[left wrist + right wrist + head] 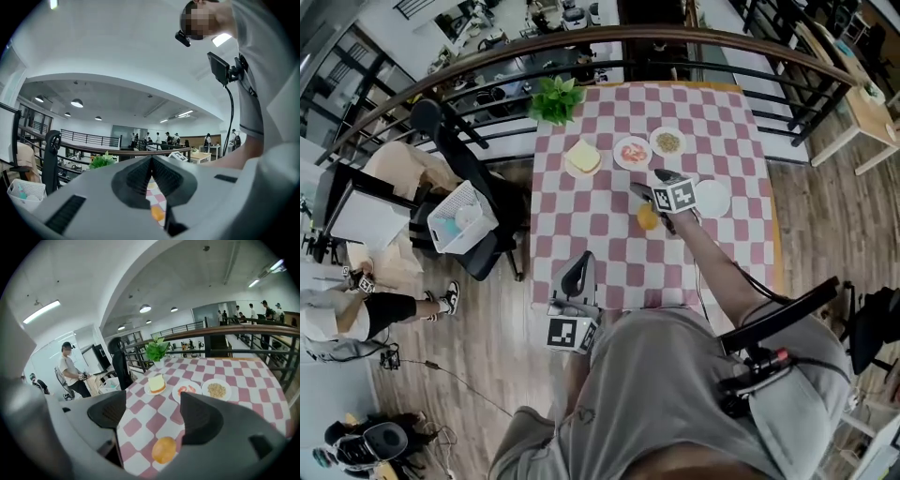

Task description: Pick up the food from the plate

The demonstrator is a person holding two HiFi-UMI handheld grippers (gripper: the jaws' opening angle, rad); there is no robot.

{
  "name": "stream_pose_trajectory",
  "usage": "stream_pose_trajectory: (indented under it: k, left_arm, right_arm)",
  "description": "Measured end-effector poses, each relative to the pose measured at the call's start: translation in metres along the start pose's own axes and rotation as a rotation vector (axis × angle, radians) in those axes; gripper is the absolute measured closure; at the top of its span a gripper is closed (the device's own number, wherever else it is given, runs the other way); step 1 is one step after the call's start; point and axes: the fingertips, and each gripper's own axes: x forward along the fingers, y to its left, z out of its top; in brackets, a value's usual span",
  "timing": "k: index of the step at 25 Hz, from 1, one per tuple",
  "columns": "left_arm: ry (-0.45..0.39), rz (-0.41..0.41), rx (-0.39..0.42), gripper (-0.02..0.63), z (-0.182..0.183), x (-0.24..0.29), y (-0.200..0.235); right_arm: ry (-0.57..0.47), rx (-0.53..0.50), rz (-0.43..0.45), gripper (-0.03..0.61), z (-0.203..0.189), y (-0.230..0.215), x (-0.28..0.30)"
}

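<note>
A round orange bun (647, 217) lies on the bare checkered cloth, beside an empty white plate (712, 198). My right gripper (652, 184) hovers just above and past the bun, jaws open and empty. In the right gripper view the bun (164, 449) shows low between the open fingers (108, 414) of the right gripper (152, 413). My left gripper (581, 264) hangs at the table's near edge, away from the food. Seen in its own view, the left gripper (151, 161) is shut on nothing, and the bun (157, 213) peeks through below it.
Three plates sit at the far side: a sandwich (582, 157), red slices (632, 152) and grains (667, 142). A potted plant (557, 98) stands at the far left corner. A railing (609, 66) runs behind the table (741, 244); a chair (478, 197) stands to the left.
</note>
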Motion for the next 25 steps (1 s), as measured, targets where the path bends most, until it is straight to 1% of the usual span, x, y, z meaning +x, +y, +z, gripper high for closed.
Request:
stream_pose_trajectory:
  k: [3,6,9,14,17,21,25]
  left_arm:
    - [-0.01,-0.039,0.013,0.603,0.007,0.012,0.0]
    - [-0.023,-0.08,0.021,0.603,0.012,0.023,-0.003]
    - [-0.034,-0.13,0.008,0.603,0.018,0.032,-0.007]
    - [-0.069,-0.201,-0.008,0.603,0.033,0.045,-0.015]
    - [-0.103,-0.225,-0.031,0.603,0.047,0.053,-0.016]
    - [-0.143,-0.23,-0.035,0.603,0.063,0.057,-0.014]
    - [-0.157,-0.22,-0.048,0.603,0.067,0.06,-0.01]
  right_arm:
    - [-0.111,-0.024,0.011,0.217,0.034,0.013,-0.044]
    - [-0.219,-0.069,0.015,0.217,0.063,0.03,-0.094]
    - [-0.329,-0.106,0.008,0.217,0.084,0.046,-0.144]
    - [-0.487,-0.167,-0.041,0.218,0.107,0.068,-0.22]
    - [-0.561,-0.211,-0.065,0.218,0.114,0.082,-0.255]
    - [-0.646,-0.249,-0.093,0.218,0.12,0.102,-0.292]
    - [-0.672,-0.277,-0.132,0.218,0.122,0.109,-0.31]
